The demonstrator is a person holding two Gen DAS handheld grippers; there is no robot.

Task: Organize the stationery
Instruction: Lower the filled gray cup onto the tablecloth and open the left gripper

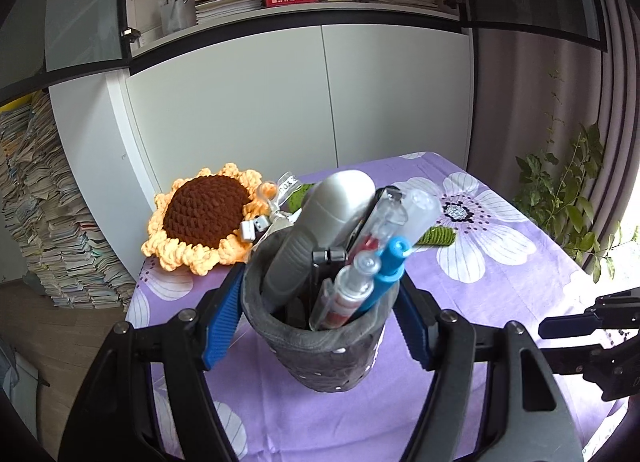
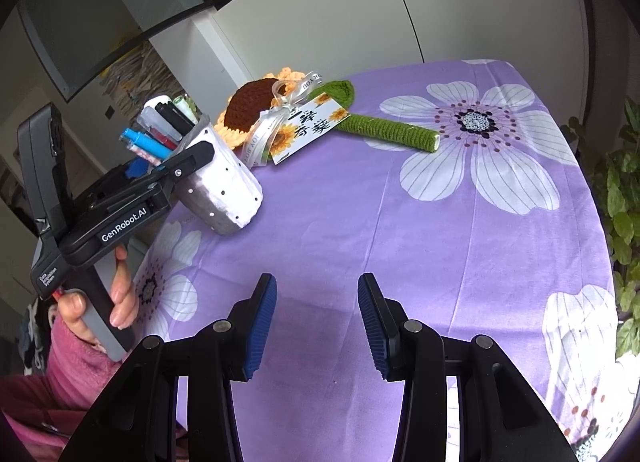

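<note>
Two blue pads of the left hand-held gripper (image 1: 320,290) clamp the sides of the grey pen holder (image 1: 320,346), tilted above the purple-clothed desk (image 2: 400,222) and full of pens (image 1: 384,274). A hand (image 2: 116,298) in a pink sleeve grips its handle. The right hand-held gripper (image 2: 317,318) angles down over the cloth, partly open and empty.

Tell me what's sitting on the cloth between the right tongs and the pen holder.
Nothing visible: bare purple tablecloth lies between the open right tongs and the pen holder, which the left tongs clamp tilted. The crochet sunflower lies behind it.
</note>
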